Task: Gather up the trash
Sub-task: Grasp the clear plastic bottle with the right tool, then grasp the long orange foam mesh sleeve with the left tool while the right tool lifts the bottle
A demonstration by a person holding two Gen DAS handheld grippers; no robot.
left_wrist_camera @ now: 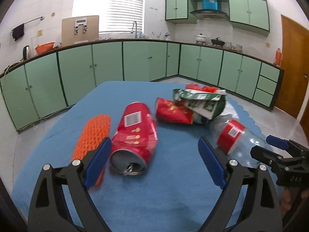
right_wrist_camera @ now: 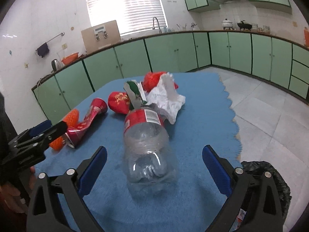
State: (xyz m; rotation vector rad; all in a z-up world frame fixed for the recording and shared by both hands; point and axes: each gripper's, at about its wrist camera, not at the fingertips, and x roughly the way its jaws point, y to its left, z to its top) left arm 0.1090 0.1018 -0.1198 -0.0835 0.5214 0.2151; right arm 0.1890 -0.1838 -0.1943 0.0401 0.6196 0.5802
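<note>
A dented red can [left_wrist_camera: 133,139] lies on the blue mat [left_wrist_camera: 154,193], its top toward me, between the fingers of my open left gripper [left_wrist_camera: 154,162]. An orange mesh sleeve [left_wrist_camera: 92,135] lies left of it. A clear plastic bottle with a red label [right_wrist_camera: 148,147] lies base toward my open right gripper [right_wrist_camera: 154,168], between its fingers. Behind it are crumpled white paper [right_wrist_camera: 170,100], a green wrapper [right_wrist_camera: 137,92] and red packets [right_wrist_camera: 118,102]. The bottle [left_wrist_camera: 233,135] and right gripper [left_wrist_camera: 278,148] show in the left wrist view; the can [right_wrist_camera: 87,121] and left gripper [right_wrist_camera: 38,135] show in the right wrist view.
A black trash bag [right_wrist_camera: 270,176] sits low at the right beside the mat's edge [right_wrist_camera: 237,135]. Green kitchen cabinets [left_wrist_camera: 135,61] line the far walls. Grey tiled floor [right_wrist_camera: 270,106] lies to the right, a wooden door [left_wrist_camera: 293,67] beyond.
</note>
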